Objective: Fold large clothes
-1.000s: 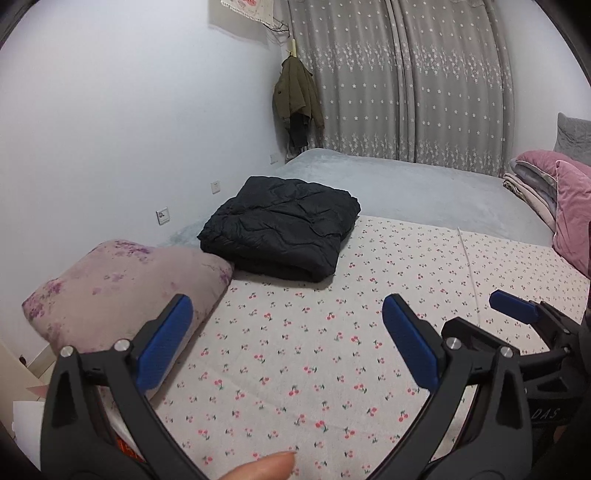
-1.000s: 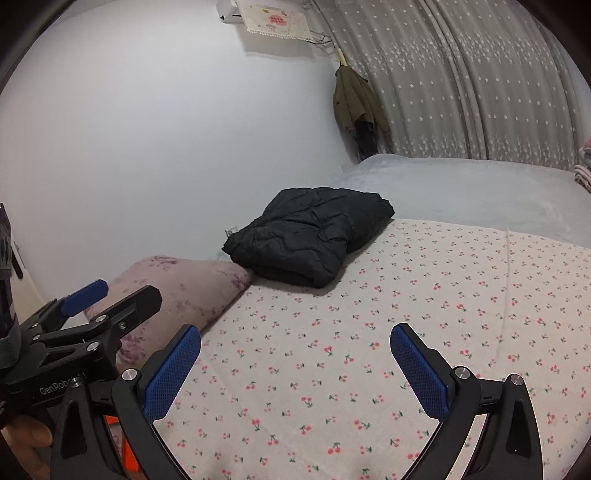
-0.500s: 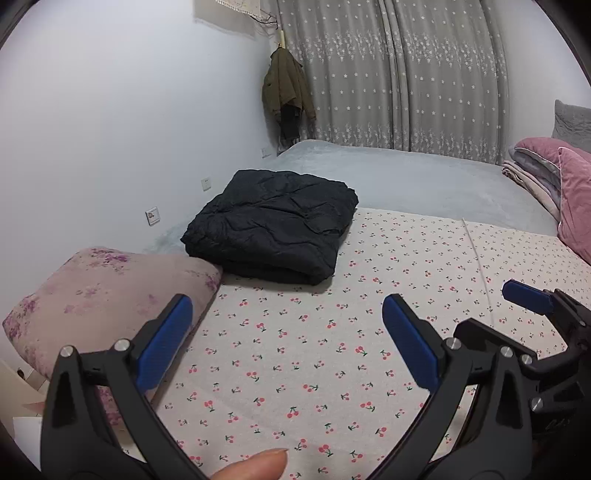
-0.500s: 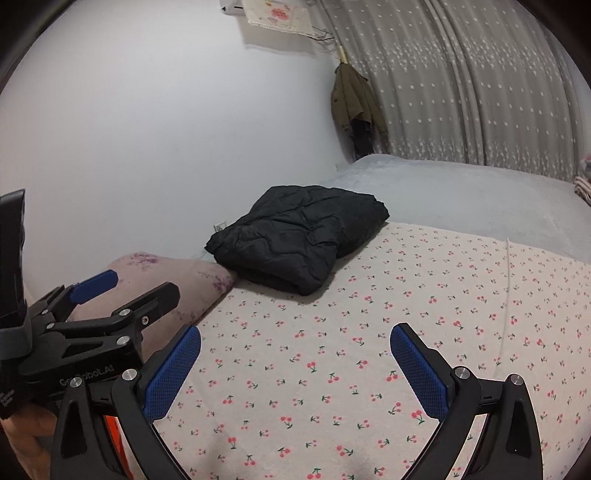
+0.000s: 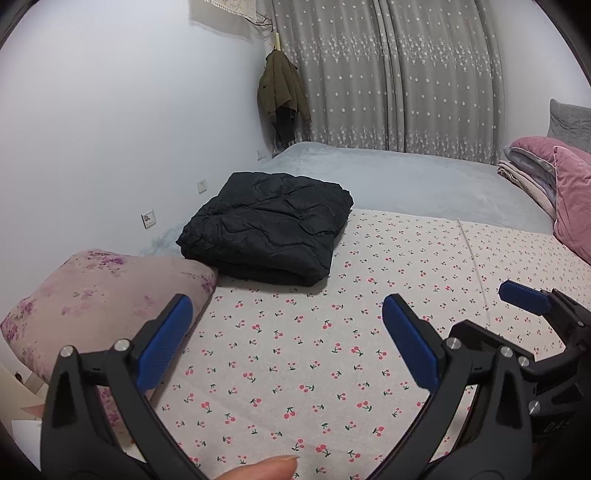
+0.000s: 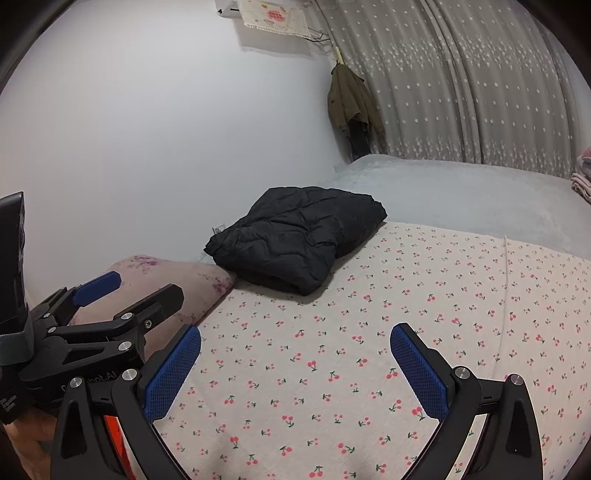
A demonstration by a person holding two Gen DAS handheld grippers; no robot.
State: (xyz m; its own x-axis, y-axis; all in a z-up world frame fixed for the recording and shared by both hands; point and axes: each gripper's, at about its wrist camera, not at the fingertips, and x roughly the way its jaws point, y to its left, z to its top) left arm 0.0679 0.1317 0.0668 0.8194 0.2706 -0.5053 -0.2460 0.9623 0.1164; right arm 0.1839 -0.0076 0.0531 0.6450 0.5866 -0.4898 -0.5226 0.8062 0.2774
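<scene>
Where the cherry-print sheet (image 5: pixel 332 350) covers the bed, folded black quilted jacket (image 5: pixel 269 227) at its far left edge, touching a floral pillow (image 5: pixel 99 295), left gripper (image 5: pixel 288 343) and right gripper (image 6: pixel 295 373) above the sheet, jaws spread, holding nothing.

The far underside of the folded black quilted jacket (image 5: pixel 269 225) is pressed into the bed, so how many layers it holds cannot be told. The mauve flower-printed pillow (image 5: pixel 99 295) is partly covered by a black gripper arm, and its near end runs behind it. The stacked pink and grey bedding (image 5: pixel 543 173) is cut by the right edge. A fingertip (image 5: pixel 258 469) shows at the bottom edge; the rest of the hand is out of frame. The cloth-draped white unit (image 6: pixel 258 11) high on the wall is cropped at the top.
</scene>
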